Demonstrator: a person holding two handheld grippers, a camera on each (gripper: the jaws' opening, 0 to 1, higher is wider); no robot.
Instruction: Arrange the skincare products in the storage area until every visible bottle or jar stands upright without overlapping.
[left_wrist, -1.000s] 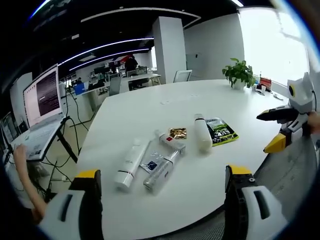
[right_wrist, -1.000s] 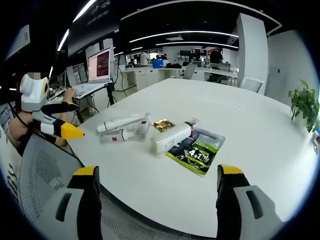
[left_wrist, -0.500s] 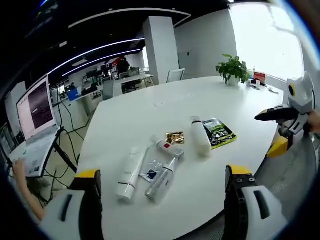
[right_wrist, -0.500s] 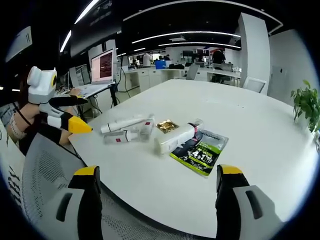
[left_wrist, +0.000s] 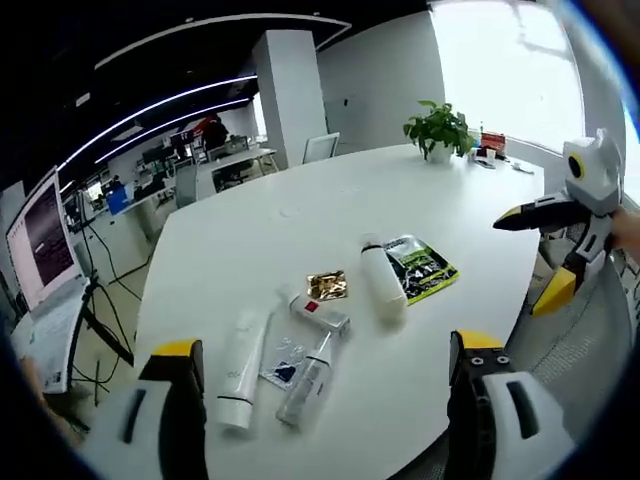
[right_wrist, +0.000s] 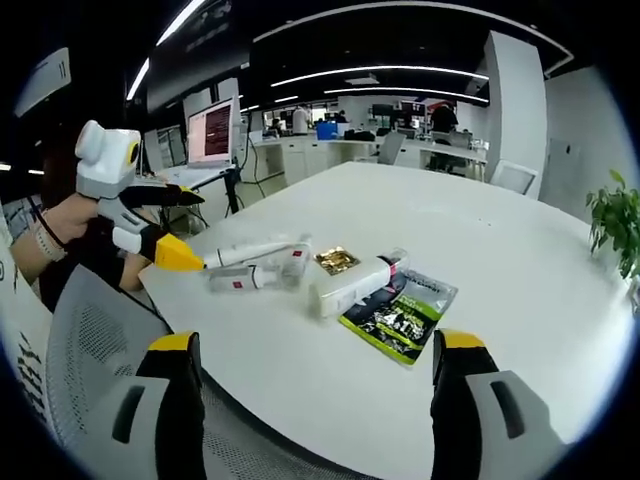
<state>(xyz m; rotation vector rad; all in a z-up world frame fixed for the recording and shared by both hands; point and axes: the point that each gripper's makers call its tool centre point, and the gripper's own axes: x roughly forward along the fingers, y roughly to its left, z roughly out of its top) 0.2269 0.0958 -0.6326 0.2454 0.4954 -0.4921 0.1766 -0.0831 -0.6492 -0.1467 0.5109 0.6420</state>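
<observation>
Several skincare products lie flat on the white table (left_wrist: 300, 210). A white tube (left_wrist: 237, 370), a clear bottle (left_wrist: 303, 380) and a small sachet (left_wrist: 283, 362) are nearest my left gripper (left_wrist: 328, 345), which is open above the table's near edge. Further on lie a red-labelled tube (left_wrist: 318, 310), a gold sachet (left_wrist: 326, 285) and a white bottle (left_wrist: 377, 280) beside a green packet (left_wrist: 420, 268). My right gripper (right_wrist: 316, 341) is open, with the white bottle (right_wrist: 355, 285) and green packet (right_wrist: 400, 312) ahead. The left gripper (right_wrist: 195, 230) hovers at the white tube's (right_wrist: 250, 252) end.
A potted plant (left_wrist: 437, 128) stands at the table's far side. A laptop (right_wrist: 212, 130) sits on a stand beyond the table. A mesh chair (right_wrist: 80, 340) is at the table's edge. The right gripper (left_wrist: 525, 262) hangs open off the table's right rim.
Both views have shifted with the hands. In the right gripper view the left gripper has come closer to the end of the white tube. The products lie where they were.
</observation>
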